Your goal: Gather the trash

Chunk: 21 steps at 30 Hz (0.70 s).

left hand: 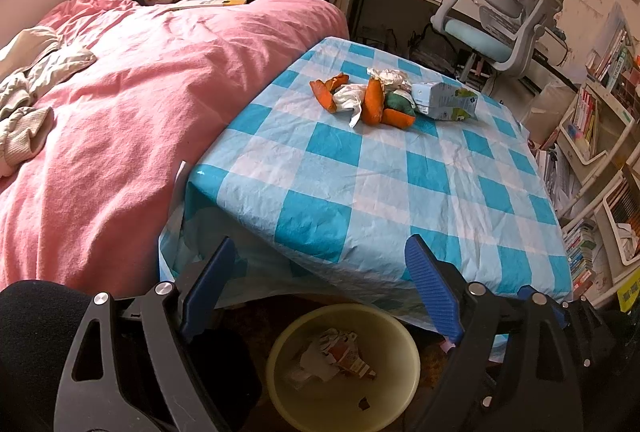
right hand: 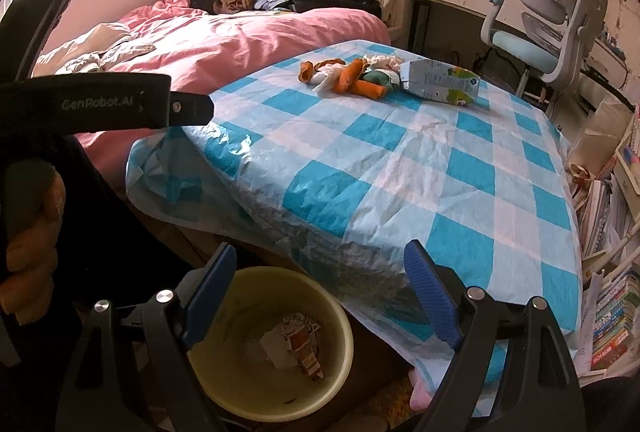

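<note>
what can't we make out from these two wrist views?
- Bin contents, left wrist view: crumpled paper only; lower rim cut off by the frame edge.
- Bin, right wrist view: near rim hidden behind the right gripper.
- Trash pile: wrappers overlap, count unclear.
- Carton: print too small to read.
- Under the table: cloth hides it.

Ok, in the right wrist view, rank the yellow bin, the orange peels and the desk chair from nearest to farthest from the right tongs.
1. Yellow bin: directly below the right tongs, on the floor.
2. Orange peels: far side of the checkered table.
3. Desk chair: beyond the table, upper right.
</note>
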Tool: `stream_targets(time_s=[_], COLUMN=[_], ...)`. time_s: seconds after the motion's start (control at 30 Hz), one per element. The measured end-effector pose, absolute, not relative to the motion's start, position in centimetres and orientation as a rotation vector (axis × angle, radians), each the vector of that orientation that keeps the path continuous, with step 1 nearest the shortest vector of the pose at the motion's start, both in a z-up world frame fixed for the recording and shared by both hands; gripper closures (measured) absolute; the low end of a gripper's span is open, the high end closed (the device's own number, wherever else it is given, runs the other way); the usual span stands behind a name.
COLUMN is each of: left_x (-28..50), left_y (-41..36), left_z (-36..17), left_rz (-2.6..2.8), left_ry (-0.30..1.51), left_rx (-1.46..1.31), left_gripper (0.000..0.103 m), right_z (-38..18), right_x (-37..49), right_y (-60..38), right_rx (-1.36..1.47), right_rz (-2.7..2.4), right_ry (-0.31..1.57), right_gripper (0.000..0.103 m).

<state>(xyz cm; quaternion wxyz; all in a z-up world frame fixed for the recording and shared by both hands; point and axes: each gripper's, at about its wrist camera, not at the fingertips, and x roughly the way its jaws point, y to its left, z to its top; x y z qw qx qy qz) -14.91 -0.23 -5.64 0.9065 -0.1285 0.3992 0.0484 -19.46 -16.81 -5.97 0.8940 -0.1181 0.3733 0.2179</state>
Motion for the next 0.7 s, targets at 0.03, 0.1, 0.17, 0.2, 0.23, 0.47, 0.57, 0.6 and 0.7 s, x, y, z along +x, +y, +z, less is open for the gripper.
stream_targets(time_s=[0.03,0.1,0.17,0.2,0.23,0.47,0.57,0.6,0.7], left_x=[-14.9,-14.91,-14.9,-14.9,-14.9,-14.89,-14.88,-14.88,-14.86], left_y=[-0.23,-0.19,-0.23,-0.22,-0.21,-0.25,-0.25,-0.26,-0.27], left_z=[-5.62,-5.66,-5.62,-5.63,-5.64,-5.6,-5.64,-5.61,-5.66], left_rz=[0.1,0.1,0.1,0.1,0.101,0.1,0.101,0.101,0.101], left_ry=[0.824,0.824,0.825,0.824,0.825,0.825,0.826,0.826,0.826], left_rx=[-0.265,-0.265,-0.265,-0.265,-0.265,-0.265,-0.264,-0.265,-0.264], left_gripper=[0.02,0.02,0.019,0.019,0.019,0.019,0.019,0.019,0.019], right_z=[-5.97,-5.96,-5.96,-5.95,-5.95,-5.97,-5.97,-5.95,-5.98], right_x=[-19.48,-19.55,-19.56,-19.57,-19.57,-19.56,-19.57,-19.58,-19.56], right_y=[-16.78,-16.74,-16.74,-16.72,-16.72,-16.71,-16.7,-16.68,-16.67], right_rx=[-0.246,-0.247,-0.246,-0.246,-0.245,-0.246,-0.246,-0.246,-0.246], right_rz=[0.453,0.454,0.453,0.452,0.453,0.452,0.453,0.453,0.452], right_ry=[0.774,0.774,0.773,0.773,0.772,0.773,0.774,0.773,0.774], right_gripper=[0.021,0.021,0.021,0.021,0.021,0.021,0.021,0.021,0.021])
